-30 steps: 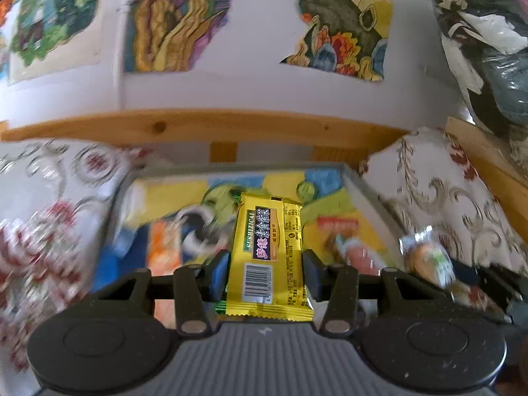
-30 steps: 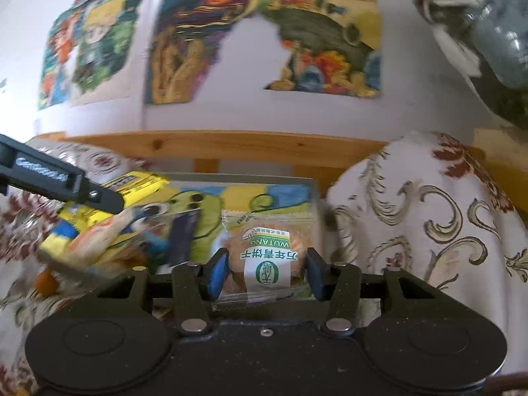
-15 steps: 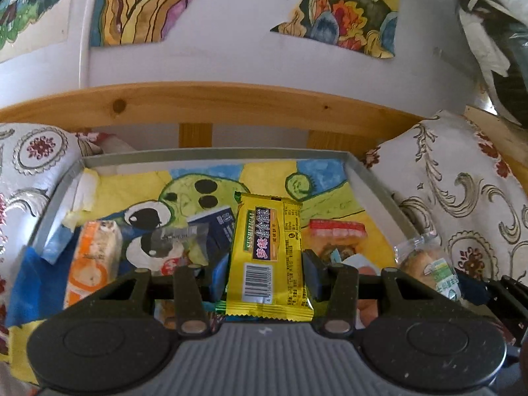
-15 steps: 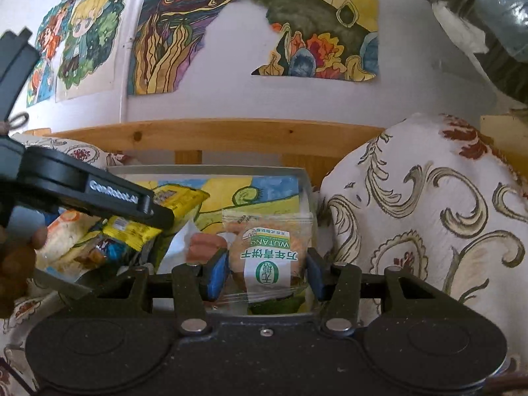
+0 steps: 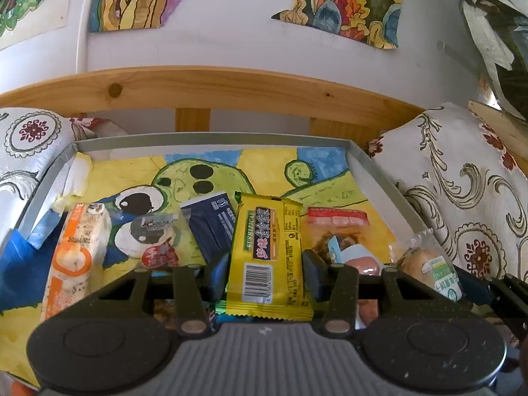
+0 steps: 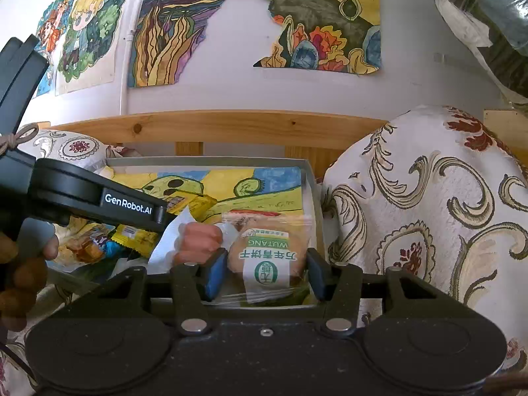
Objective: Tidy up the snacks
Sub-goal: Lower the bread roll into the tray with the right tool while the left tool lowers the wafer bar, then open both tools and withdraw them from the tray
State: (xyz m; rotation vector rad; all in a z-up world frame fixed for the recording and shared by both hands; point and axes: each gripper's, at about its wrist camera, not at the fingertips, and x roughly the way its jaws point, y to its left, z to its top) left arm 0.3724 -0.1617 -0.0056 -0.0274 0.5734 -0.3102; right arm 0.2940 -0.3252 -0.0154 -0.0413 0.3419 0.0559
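Yellow bar (image 5: 269,254) in our left tool (image 5: 265,272) and biscuit (image 6: 269,255) in our right tool (image 6: 260,272), both clamped, have come lower over the tray (image 5: 211,138), ready for placing.

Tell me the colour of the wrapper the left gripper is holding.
Yellow wrapper with a dark label panel and a white barcode patch; clearest in the left wrist view.

Clear-wrapped biscuit (image 6: 268,257) between right gripper (image 6: 264,275) jaws, over grey tray (image 6: 312,181)
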